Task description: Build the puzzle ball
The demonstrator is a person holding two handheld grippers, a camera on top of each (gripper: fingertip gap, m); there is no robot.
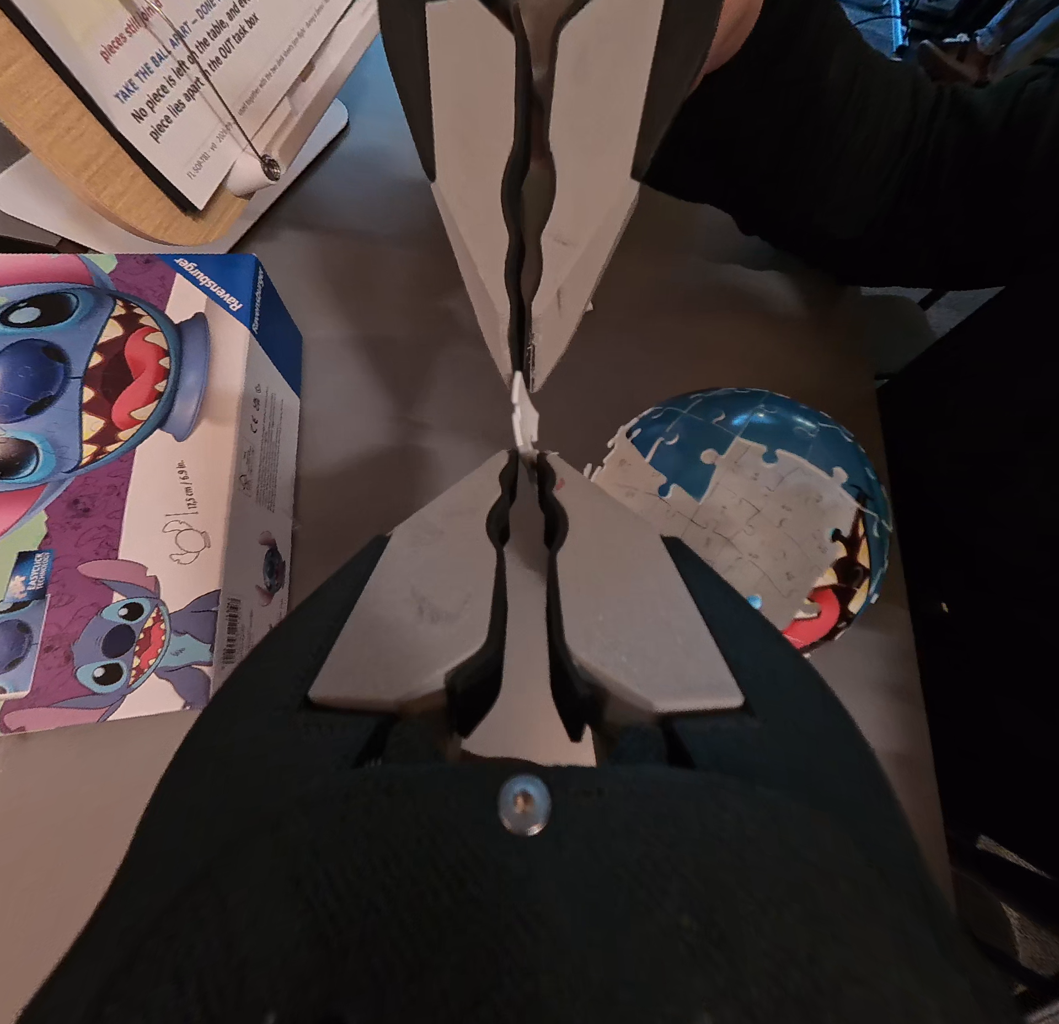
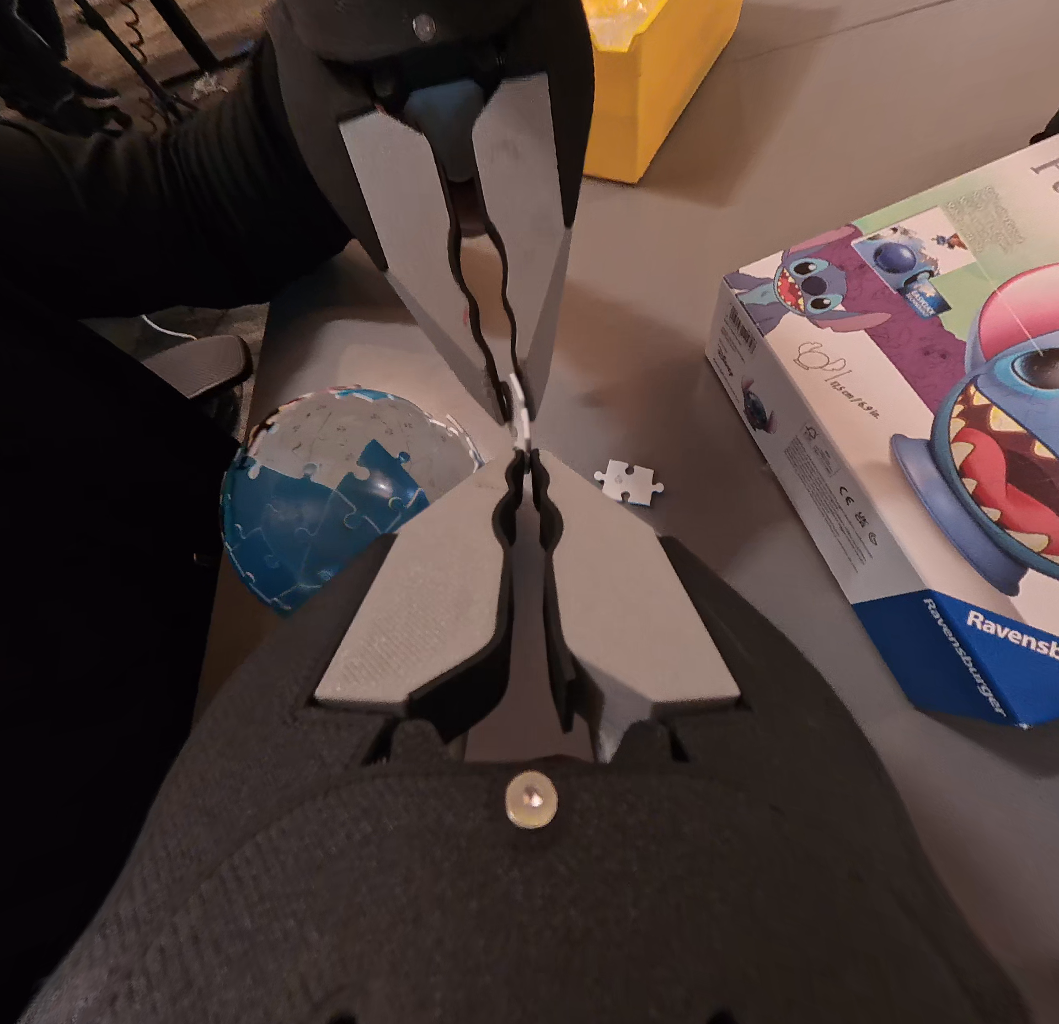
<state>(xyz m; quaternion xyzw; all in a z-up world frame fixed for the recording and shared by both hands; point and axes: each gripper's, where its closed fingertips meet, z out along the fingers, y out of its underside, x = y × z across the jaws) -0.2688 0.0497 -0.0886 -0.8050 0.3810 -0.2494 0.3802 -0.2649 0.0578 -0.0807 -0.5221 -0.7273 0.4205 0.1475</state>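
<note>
My left gripper (image 1: 527,459) and my right gripper (image 1: 522,380) meet tip to tip above the grey table (image 1: 372,366). Both are shut on a small white puzzle piece (image 1: 524,418), seen edge-on between the tips; I cannot tell whether it is one piece or two joined. In the right wrist view the right gripper (image 2: 528,457) faces the left gripper (image 2: 516,418) with the same piece (image 2: 518,400) between them. The partly built puzzle ball (image 1: 745,509), blue with white patches, rests on the table beside the grippers, also in the right wrist view (image 2: 321,509). One loose white piece (image 2: 627,481) lies nearby.
The puzzle box (image 1: 143,481) lies flat on the table, also in the right wrist view (image 2: 888,423). A stand with a printed sheet (image 1: 172,80) is at the back. A yellow bin (image 2: 647,80) stands farther off. A dark sleeve (image 1: 859,166) reaches in. The table edge runs just past the ball. My left and right fingertips are right by each other.
</note>
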